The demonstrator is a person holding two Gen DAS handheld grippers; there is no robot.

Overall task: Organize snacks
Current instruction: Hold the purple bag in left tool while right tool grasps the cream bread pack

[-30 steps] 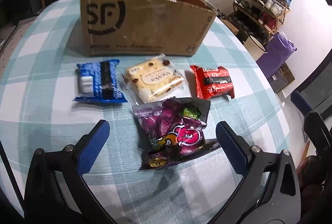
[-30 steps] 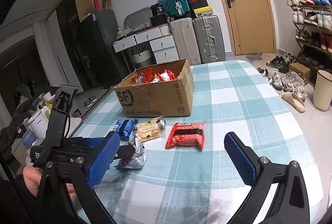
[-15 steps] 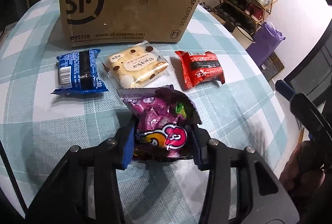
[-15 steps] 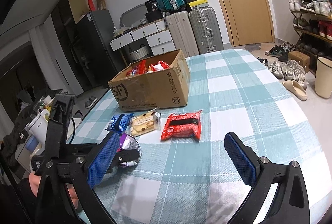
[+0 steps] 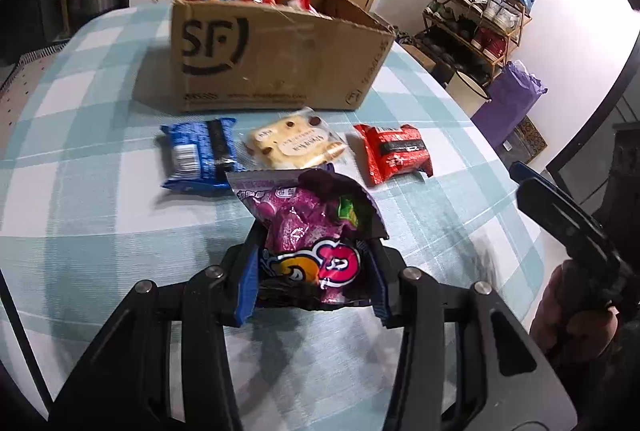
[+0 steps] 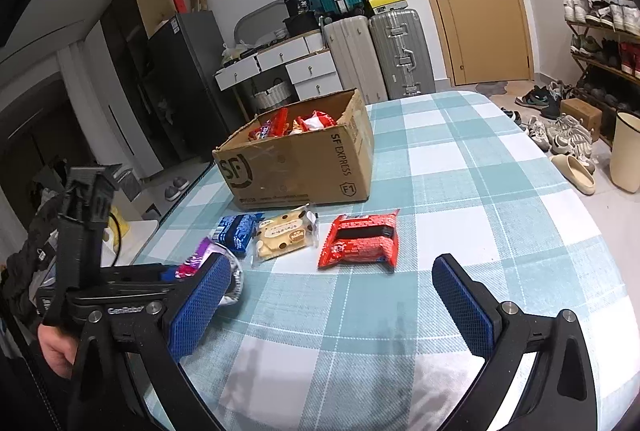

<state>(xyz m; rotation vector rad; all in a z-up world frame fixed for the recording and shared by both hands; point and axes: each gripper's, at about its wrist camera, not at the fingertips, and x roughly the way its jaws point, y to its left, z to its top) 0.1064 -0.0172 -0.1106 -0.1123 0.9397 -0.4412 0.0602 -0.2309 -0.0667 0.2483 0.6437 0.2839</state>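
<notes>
Your table (image 6: 472, 215), under a teal-and-white checked cloth, drops off close on the right of the cardboard box (image 5: 264, 59), toward the shoe rack (image 5: 480, 15); on that side of the box and in front of it the cloth lies open. The box is creased brown card, open-topped, with glossy packets inside. Just in front of the box sit three packets in a row: a blue packet (image 5: 200, 155), a pale cake packet (image 5: 294, 147) in clear film, and a crinkled red packet (image 5: 394, 153). Your left gripper (image 5: 316, 271) is pinched on the purple foil bag (image 5: 312, 227), in front of that row and clear of the cloth. Your right gripper (image 6: 332, 295) hangs spread wide over bare cloth, in front of the box with nothing between its blue textured pads (image 6: 464, 307).
</notes>
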